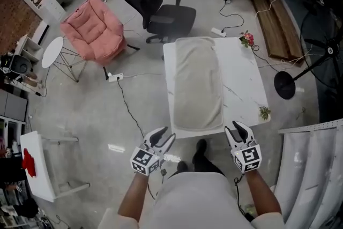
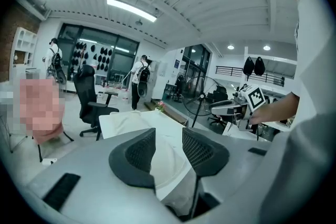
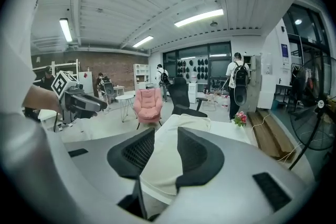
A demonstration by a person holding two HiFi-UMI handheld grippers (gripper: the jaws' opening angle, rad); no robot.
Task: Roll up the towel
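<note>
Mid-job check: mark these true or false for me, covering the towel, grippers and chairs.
The towel lies flat and unrolled on the table. True.
The left gripper is shut on the towel's near edge. False: its jaws stand apart, empty, short of the table.
The right gripper has jaws apart and holds nothing. True.
A pink chair stands at the table's far end. False: the black office chair stands there; the pink chair is further left.

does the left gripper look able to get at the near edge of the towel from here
Probably yes. The left gripper hangs just short of the white table, jaws apart and empty, close to the near left corner of the towel, and nothing lies in between.
</note>
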